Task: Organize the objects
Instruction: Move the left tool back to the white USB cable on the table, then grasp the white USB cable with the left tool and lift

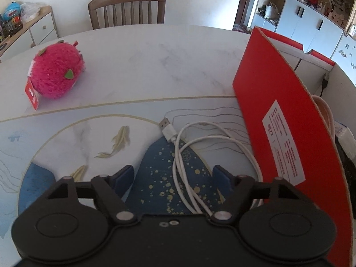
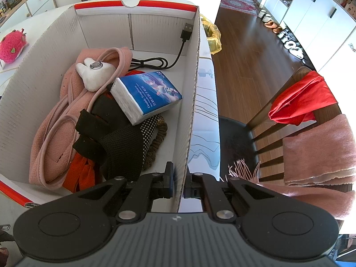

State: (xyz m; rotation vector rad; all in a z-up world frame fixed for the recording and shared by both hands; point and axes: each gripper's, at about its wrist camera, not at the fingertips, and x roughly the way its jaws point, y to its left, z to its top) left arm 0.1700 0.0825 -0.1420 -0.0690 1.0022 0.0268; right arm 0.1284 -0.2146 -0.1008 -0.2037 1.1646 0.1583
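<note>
The right tongs [image 2: 178, 184] are clenched on the side wall of the cardboard box [image 2: 191, 102], which already holds a tissue pack [image 2: 146, 93], a pink bag [image 2: 55, 120] and a black cable [image 2: 160, 62]. The left tongs [image 1: 173, 178] hang released over the white cable [image 1: 200, 151], which lies looped on the counter [image 1: 155, 62] just beside the box's red outer wall. The thin wall may buckle or the box may tip if pulled. The loose loops could slip from a pinch, and the pink plush [image 1: 55, 71] sits well apart, a long reach.

Two cables — white cable [image 1: 193, 155], black cable [image 2: 160, 62] — one box [image 2: 100, 24], one plush toy [image 1: 55, 71].
</note>
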